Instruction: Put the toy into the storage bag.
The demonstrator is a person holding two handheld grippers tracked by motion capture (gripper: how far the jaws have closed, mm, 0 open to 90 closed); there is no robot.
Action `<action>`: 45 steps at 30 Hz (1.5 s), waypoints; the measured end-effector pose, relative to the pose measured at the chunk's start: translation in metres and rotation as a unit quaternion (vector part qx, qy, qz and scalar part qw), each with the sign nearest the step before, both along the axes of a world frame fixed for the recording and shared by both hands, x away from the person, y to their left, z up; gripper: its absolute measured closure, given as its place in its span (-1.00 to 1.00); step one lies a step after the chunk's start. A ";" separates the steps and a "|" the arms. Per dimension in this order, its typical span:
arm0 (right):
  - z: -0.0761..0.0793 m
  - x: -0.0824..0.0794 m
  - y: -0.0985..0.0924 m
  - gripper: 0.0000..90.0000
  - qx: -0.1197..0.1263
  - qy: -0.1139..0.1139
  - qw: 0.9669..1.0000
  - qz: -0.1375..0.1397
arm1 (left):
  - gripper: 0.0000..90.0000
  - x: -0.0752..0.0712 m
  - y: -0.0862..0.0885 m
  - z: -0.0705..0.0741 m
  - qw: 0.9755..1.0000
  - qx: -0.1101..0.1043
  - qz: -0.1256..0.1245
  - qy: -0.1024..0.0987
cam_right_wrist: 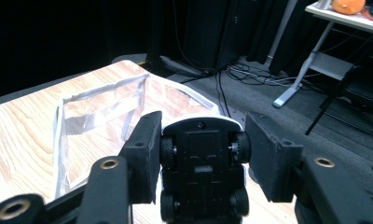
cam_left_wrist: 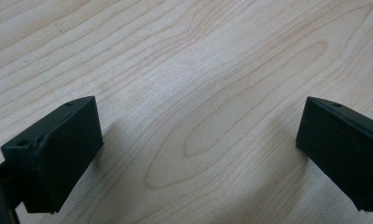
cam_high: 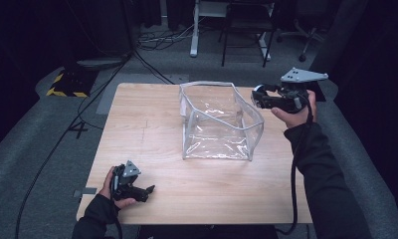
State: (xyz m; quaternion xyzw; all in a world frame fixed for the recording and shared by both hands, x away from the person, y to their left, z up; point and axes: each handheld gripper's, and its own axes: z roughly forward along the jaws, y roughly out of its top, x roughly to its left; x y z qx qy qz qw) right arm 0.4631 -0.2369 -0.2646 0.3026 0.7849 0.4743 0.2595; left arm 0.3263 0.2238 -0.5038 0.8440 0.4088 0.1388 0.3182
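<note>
A clear plastic bag (cam_high: 219,122) with white edging stands open-topped in the middle of the wooden table (cam_high: 147,119). My right gripper (cam_high: 264,98) hovers above the bag's far right corner, shut on a small toy car (cam_high: 259,93). In the right gripper view the car (cam_right_wrist: 203,168) shows its black underside and wheels, with a pad pressed on each side, and the bag (cam_right_wrist: 100,109) lies beyond and below. My left gripper (cam_high: 148,190) rests low near the table's front left edge. In the left gripper view its jaws stand wide apart over bare wood, open (cam_left_wrist: 198,140).
Behind the table are a white desk leg (cam_high: 194,30), a dark chair frame (cam_high: 244,35) and cables on the grey floor (cam_high: 157,40). A yellow-and-black striped block (cam_high: 67,84) sits at the back left. The table's right edge (cam_high: 306,199) runs under my right forearm.
</note>
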 end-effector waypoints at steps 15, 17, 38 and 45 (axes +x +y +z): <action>-0.006 0.026 0.041 0.08 -0.014 0.025 1.000 0.012 | -0.99 0.000 0.000 0.000 1.000 -0.001 0.001 0.000; -0.009 0.033 0.051 0.08 -0.017 0.031 0.999 0.015 | -0.99 0.000 0.000 0.000 1.000 0.000 -0.001 0.000; -0.030 0.059 0.096 0.08 -0.081 0.076 0.994 0.022 | -0.99 0.000 0.000 0.000 1.000 0.001 -0.001 0.000; -0.036 0.065 0.102 0.08 -0.115 0.098 0.988 0.018 | -0.99 0.000 0.000 0.000 1.000 0.001 -0.001 0.000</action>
